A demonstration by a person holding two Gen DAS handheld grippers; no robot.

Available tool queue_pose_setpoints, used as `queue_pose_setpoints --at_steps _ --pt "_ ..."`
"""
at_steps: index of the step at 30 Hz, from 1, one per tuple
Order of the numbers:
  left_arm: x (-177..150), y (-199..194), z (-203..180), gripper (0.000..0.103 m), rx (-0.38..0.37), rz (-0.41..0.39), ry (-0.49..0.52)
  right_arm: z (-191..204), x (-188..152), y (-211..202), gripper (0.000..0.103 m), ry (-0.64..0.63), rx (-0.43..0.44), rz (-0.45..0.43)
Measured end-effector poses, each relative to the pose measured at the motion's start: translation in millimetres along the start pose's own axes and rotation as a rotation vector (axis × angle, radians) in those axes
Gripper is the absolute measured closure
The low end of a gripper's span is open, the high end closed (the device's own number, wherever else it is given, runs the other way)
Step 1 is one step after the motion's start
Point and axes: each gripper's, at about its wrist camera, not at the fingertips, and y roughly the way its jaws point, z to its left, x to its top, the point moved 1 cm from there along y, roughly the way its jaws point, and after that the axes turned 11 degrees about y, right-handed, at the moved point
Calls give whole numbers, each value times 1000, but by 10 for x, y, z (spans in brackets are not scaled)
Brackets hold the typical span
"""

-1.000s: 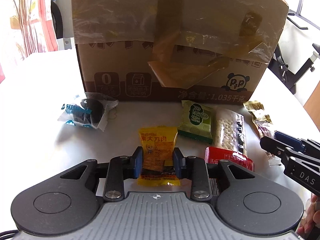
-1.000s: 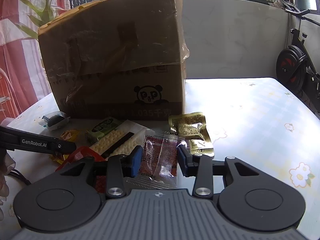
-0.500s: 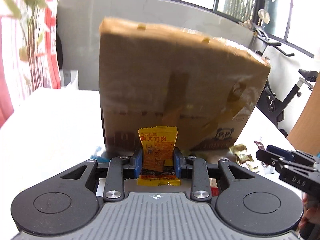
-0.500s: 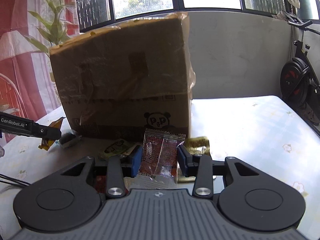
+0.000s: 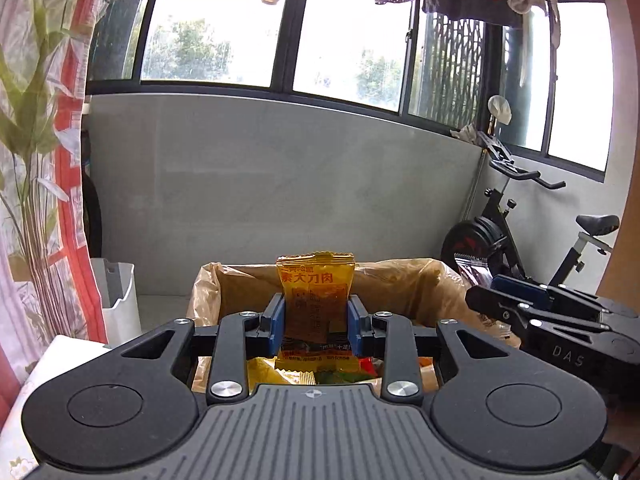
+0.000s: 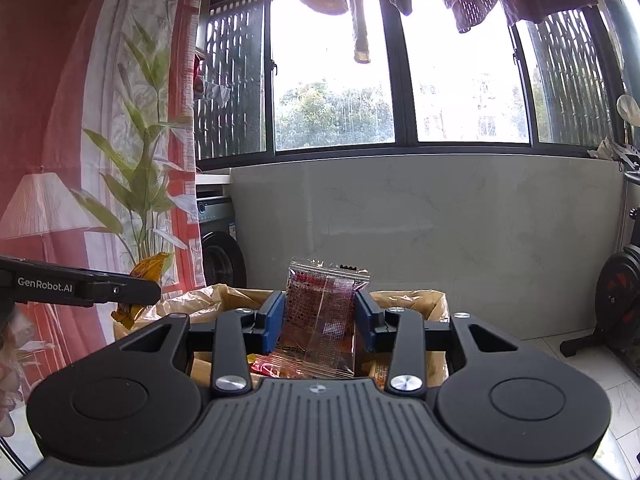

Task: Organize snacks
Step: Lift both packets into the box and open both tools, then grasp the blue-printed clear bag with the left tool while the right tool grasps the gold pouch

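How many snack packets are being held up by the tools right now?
2. An orange packet sits upright in the left tool, and a clear red packet in the right tool, both above the open cardboard box. More packets lie inside, partly hidden.

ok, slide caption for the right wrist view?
Right claw holds a red snack packet above the open cardboard box.

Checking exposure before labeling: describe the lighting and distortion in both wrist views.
Left wrist: windows blown out, yellow packet backlit but legible, frame edges bowed. Right wrist: same window glare, clear red packet lit through, curtain curved by fisheye.
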Motion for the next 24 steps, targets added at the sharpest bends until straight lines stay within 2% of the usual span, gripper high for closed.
queue_pose_setpoints --at_steps 3,5,7,8,9,11,18,24 --pt "40 218 52 69 -5 18 -62 -8 -26 273 62 12 -37 54" --pt "58 347 31 68 -12 39 -53 -20 -65 397 61 23 -63 85" --pt "57 418 34 60 -17 65 -40 -24 -97 466 56 32 -85 110" --pt "53 441 47 55 -17 70 -40 -36 -106 474 51 41 -95 118" --pt "38 423 72 51 -17 65 -44 -56 -104 465 40 54 -95 125" --pt "-39 340 135 45 -11 50 -54 -79 -90 376 37 65 -87 101" --pt "-146 23 449 41 53 49 -37 -271 -55 36 37 67 -90 41" --pt "-324 -344 733 35 121 30 -46 -597 -216 -344 37 88 -125 4"
